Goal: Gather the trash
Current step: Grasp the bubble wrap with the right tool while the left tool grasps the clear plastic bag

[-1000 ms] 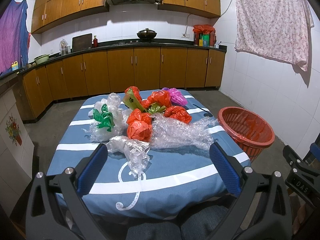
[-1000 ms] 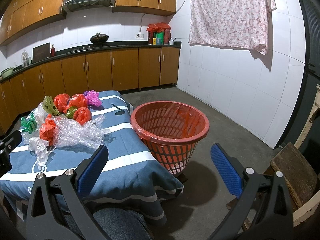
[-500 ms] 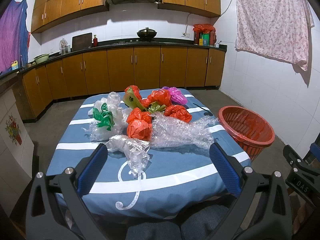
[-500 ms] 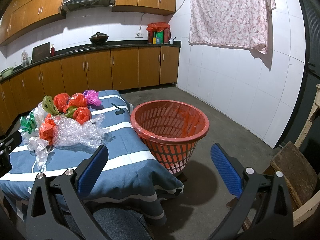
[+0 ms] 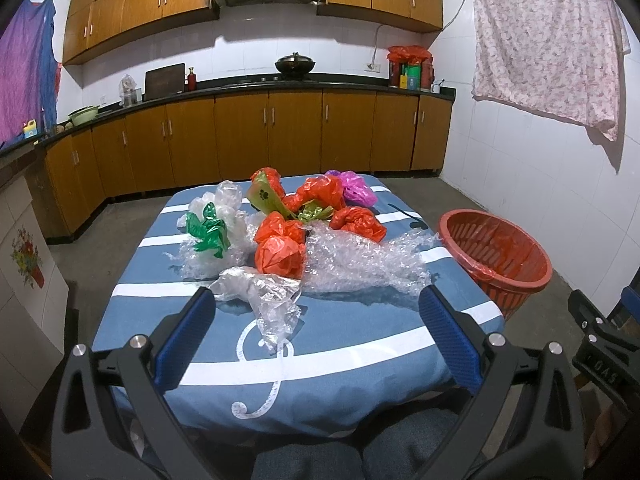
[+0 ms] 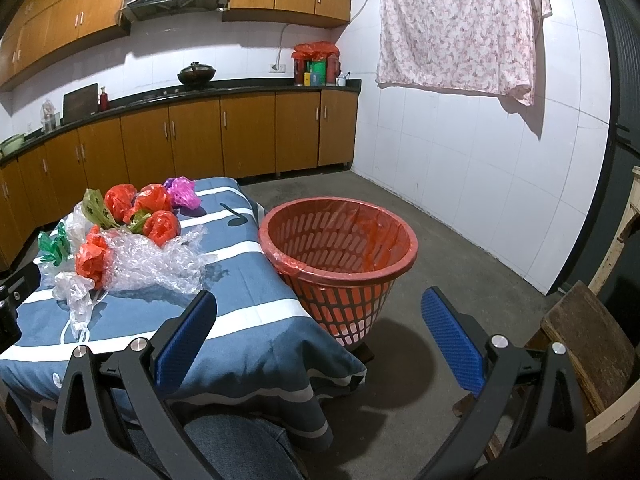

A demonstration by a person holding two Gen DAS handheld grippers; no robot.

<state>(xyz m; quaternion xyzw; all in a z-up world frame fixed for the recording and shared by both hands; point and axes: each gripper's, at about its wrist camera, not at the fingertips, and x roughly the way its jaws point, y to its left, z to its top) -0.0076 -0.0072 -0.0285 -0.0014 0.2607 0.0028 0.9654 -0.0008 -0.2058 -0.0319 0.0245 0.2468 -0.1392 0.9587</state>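
Left tool (image 5: 314, 330) and right tool (image 6: 318, 326), both spread wide and empty, face crumpled plastic bags (image 5: 280, 256) heaped ahead on the striped tabletop (image 5: 360, 344), an orange basket (image 6: 340, 256) just beyond the right tool.

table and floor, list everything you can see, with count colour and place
table: 1, blue cloth with white stripes, centre
orange bags: about 5, mid table
clear bags: 2 or 3, near and left side
bubble wrap: 1, clear, right of the orange bags
green bag: 1, left
purple bag: 1, far side
basket: 1, red, lined, on the floor right of the table
left gripper: open, empty
right gripper: open, empty
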